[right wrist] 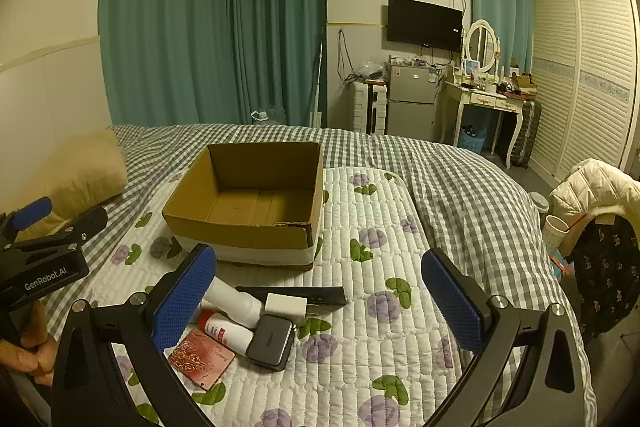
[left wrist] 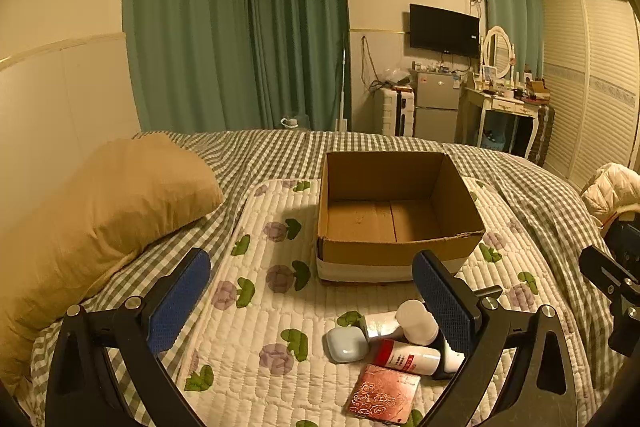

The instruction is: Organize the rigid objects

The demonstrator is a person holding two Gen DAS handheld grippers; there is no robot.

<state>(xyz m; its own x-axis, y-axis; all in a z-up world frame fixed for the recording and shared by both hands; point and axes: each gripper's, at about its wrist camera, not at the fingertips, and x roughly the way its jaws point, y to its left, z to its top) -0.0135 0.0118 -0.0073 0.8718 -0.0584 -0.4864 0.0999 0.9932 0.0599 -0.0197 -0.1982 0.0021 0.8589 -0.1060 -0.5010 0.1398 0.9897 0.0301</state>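
While both grippers wait above the bed, only one bit of writing can be read: white letters saying "GenRobot.AI" on the black body of the left gripper (right wrist: 24, 223), seen at the left edge of the right wrist view. A bare hand (right wrist: 28, 347) holds it from below. The small print on the red and white tube (right wrist: 226, 331) and on the dark charger (right wrist: 270, 341) is too small to read.

Going left to right in the left wrist view, a tan pillow (left wrist: 112, 211) lies on the checked bedspread (left wrist: 256, 151). The left gripper (left wrist: 310, 303) has its blue fingers (left wrist: 180, 303) spread wide apart and holds nothing. Between them and a bit further off sits the open cardboard box (left wrist: 396, 215) on the flowery quilted mat (left wrist: 264, 307). Just in front of the box lies a small pile: a pale blue case (left wrist: 346, 343), a white bottle (left wrist: 416, 321), the tube and a red card with roses (left wrist: 384, 397).

In the right wrist view the pile sits near the left finger. The white bottle touches a white plug cube (right wrist: 286, 305), and a long dark strap (right wrist: 296, 294) lies behind it. The right gripper (right wrist: 318, 297) is spread wide too, with nothing in it. A white jacket (right wrist: 592, 187) hangs at the far right.
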